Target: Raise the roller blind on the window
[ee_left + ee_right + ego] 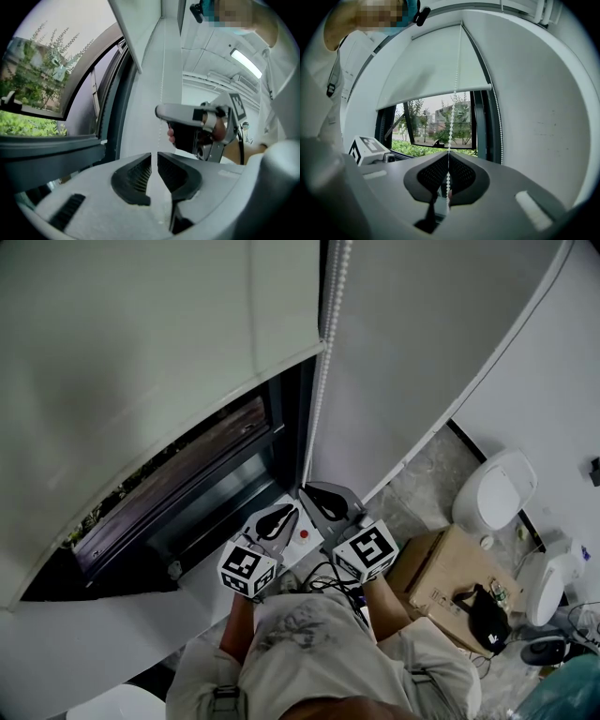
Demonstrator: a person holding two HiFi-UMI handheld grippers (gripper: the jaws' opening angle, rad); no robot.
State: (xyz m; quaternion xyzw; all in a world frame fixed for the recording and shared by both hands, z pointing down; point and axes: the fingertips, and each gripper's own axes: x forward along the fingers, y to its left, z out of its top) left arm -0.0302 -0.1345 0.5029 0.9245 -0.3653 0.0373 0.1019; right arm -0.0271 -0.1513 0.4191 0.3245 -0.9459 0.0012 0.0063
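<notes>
Gripping the bead chain, your right gripper is clenched: pads meet on the beads, w/ the chain running straight up from them toward the top of the roller blind. Your left gripper is released: pads stand a slit apart, not pressing. A faint run of beads shows in that gap, but can't tell if it touches either pad. In the left gripper view the right gripper sits just above & beyond, on the same chain. Head view: both grippers are side by side near the btm right corner of the window, w/ the chain rising along the frame's right edge. The blind covers the upper part of the glass; trees & grass show below its btm bar. A 2nd strand of chain hangs by the frame's right edge, next to the wall. A cardboard box sits on the floor at your right.
</notes>
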